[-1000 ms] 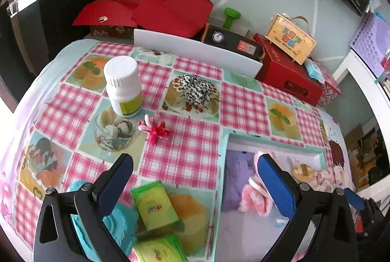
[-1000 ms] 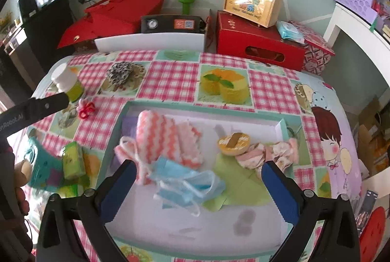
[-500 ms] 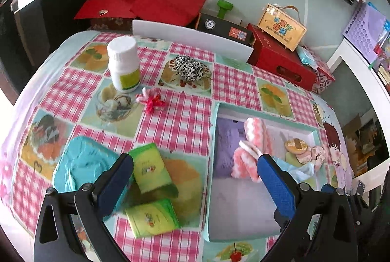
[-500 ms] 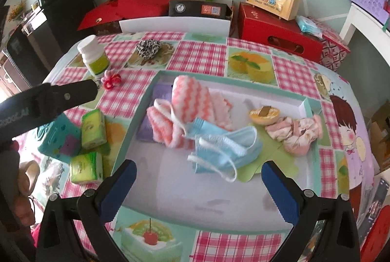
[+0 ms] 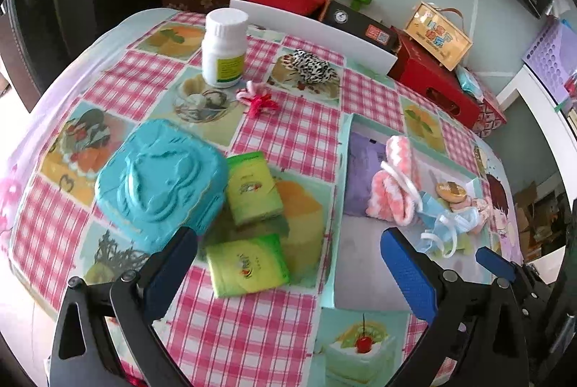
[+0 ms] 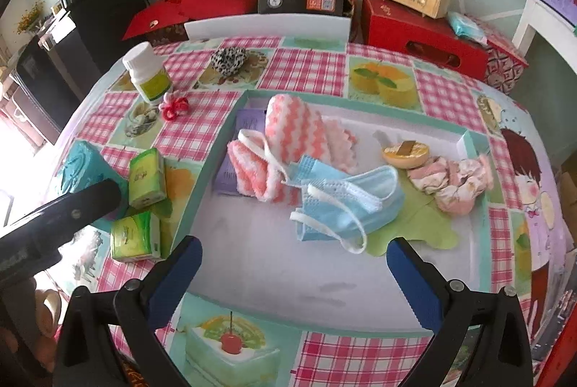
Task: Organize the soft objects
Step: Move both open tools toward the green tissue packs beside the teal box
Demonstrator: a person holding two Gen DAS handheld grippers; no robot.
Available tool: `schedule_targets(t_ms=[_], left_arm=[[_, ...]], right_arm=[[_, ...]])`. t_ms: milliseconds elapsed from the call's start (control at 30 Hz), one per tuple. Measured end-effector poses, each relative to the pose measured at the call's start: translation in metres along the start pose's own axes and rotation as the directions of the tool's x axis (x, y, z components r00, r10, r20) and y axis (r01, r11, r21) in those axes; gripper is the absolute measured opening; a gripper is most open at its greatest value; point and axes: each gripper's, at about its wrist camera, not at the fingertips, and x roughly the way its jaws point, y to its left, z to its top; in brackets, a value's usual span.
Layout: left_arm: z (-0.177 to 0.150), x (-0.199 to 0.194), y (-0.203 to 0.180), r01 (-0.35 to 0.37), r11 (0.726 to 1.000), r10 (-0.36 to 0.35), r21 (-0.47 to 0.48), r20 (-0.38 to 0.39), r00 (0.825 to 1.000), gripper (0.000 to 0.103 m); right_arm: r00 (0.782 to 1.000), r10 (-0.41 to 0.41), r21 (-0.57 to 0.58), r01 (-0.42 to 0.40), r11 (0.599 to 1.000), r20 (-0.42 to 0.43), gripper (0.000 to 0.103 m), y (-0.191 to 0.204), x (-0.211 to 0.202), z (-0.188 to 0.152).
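Hovering: both grippers hang above a table in a pink-checked cloth, with nothing between their blue pads.
Left gripper (image 5: 288, 264): jaws spread wide and empty, poised over the two green tissue packs; the lower tissue pack (image 5: 249, 265) lies between its fingers, untouched.
Right gripper (image 6: 294, 273): jaws spread wide and empty, above the near edge of the tray (image 6: 216, 167), which sits at about 12 o'clock from it.
Tray: a shallow teal-rimmed box with a pale floor, serving as the collecting place for soft things.
In the tray: a pink-and-white knitted cloth (image 6: 292, 131) at 11 o'clock, lying over a purple packet (image 6: 245, 124); a blue face mask (image 6: 346, 203) at the centre with loose white ear loops, overlapping the cloth's edge; a crumpled pink scrunchie (image 6: 452, 179) at 2 o'clock, resting on a green sheet (image 6: 425, 225); a round yellow disc (image 6: 405, 152) beside it.
Still outside: the upper tissue pack (image 5: 252, 187), touching a teal wipes pack (image 5: 158, 181); a small red-and-pink yarn bow (image 5: 259, 100) and a leopard-print scrunchie (image 5: 312, 66), towards 11 and 12 o'clock in the left view.
Hard item: a white pill bottle (image 5: 223, 50) stands upright at 11 o'clock, near the bow; probably not for the tray.
Why so placed: the left gripper appears lined up for a tissue pack, the nearest soft thing beside the tray.
Progress: judged about halfway.
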Motion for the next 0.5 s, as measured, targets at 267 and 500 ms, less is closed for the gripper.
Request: schedule_targets(t_ms=[267,500], left_arm=[[-0.013,-0.013,0.004,0.007,1.0,-0.007,-0.01,0.009,1.0,0.101],[-0.03,-0.009,0.016,-0.021,0.999,0.021,-0.032,-0.02,1.0,0.101]], right_arm=[[1.0,0.018,-0.024,-0.019,1.0,-0.01,0.103,0.007,0.004,-0.001],[0.999,0.031,-0.016,-0.031,0.999,-0.022,0.103,0.006,0.009,-0.002]])
